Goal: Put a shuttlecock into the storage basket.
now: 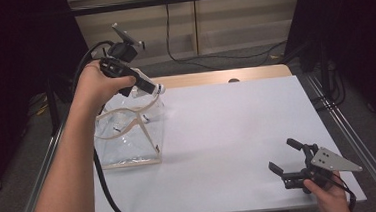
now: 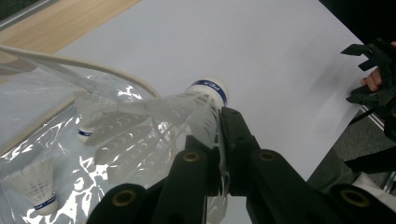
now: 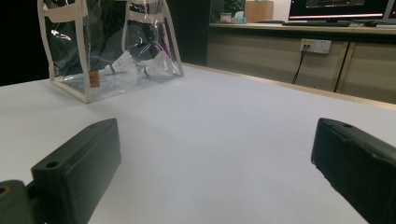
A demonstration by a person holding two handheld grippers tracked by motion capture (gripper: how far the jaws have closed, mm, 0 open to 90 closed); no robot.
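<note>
Right gripper: held low at the near right corner of the table, jaws spread wide with nothing between them, as is seen in the right gripper view

Left gripper: raised at the far left, jaws clamped on the feather skirt of a shuttlecock; the cork end is pointed away from the hand toward the table's middle, so the long axis is laid roughly in line with the jaws

Clear bag: stood directly beneath and just beside the held shuttlecock, mouth upward, cream handles arched across the opening; two more shuttlecocks are lain inside

Relation judged decisive: the bag's mouth is placed below the left gripper, well apart from the right one; the left hand is taken as the nearer for the drop, with the handles regarded as the likely snag
</note>
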